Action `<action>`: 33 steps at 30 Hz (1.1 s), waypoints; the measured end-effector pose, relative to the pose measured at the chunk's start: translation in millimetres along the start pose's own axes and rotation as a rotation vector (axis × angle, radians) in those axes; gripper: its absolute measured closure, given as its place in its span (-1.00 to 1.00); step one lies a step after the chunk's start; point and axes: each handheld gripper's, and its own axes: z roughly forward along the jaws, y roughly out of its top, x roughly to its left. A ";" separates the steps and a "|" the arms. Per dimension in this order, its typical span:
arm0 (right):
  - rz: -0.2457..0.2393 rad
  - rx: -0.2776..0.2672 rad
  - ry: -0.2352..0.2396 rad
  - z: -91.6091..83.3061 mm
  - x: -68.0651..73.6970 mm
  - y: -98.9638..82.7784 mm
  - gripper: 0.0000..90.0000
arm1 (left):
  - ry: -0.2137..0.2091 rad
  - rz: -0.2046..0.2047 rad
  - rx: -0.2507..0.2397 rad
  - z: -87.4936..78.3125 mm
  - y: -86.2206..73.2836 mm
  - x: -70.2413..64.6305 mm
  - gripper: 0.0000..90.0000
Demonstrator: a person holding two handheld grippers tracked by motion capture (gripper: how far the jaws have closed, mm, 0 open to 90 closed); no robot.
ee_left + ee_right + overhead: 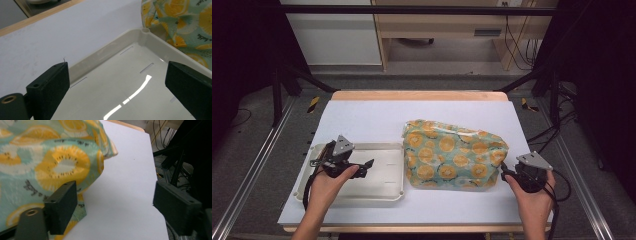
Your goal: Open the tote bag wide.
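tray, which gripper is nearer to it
Left. The left gripper hangs open over the tray; the right gripper sits beyond the fruit-print bag, at its far side.

A white-topped table [362,115] with a pale wooden edge stands on a grey floor [257,125]. Beyond the table's far edge sits light wooden furniture [432,25] (a cabinet or desk, hard to tell), with a white panel [337,35] to its left. Black cables [517,45] hang to the right of that furniture. A black metal frame [287,80] flanks the table on 2 sides, with silver rails [252,175] along the floor. Light is even overhead.
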 end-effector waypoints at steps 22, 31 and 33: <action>-0.230 0.017 0.269 -6.6 -8.2 77.0 -0.65 | -0.135 0.171 0.001 39.1 83.5 -28.3 -0.90; -0.284 0.125 0.310 42.9 -2.8 80.4 -0.27 | -0.200 0.185 0.028 60.7 101.6 -39.4 -0.89; -0.300 0.135 0.306 46.1 -0.9 79.4 0.02 | -0.207 0.188 0.041 66.1 103.6 -38.0 -0.88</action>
